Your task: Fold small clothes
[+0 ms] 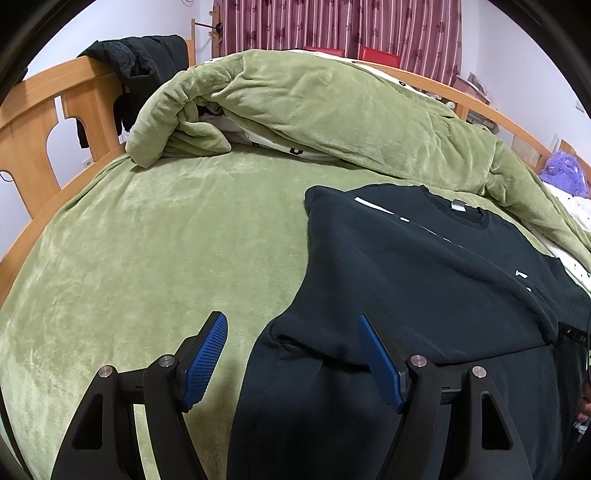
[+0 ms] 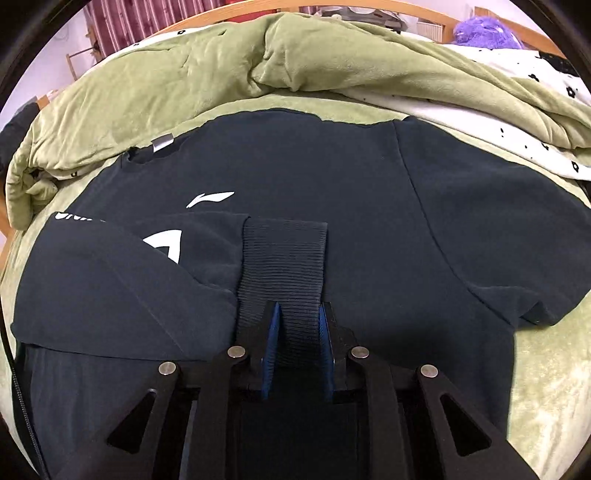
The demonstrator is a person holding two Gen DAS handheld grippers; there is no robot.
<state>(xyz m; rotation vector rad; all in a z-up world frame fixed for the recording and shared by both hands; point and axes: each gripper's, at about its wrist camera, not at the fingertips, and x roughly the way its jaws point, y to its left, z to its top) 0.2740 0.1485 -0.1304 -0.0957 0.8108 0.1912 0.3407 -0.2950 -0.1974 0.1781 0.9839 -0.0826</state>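
Only in the right wrist view we see the right tongs pinching the sweatshirt's ribbed cuff; the left tongs stand spread over its edge on the bed.

The sweatshirt is dark navy with white logo marks and a ribbed cuff. The bed's blanket is plush olive green. The curtain is maroon with pale stripes and flowers. The gripper pads are blue; the bed frame is honey wood.
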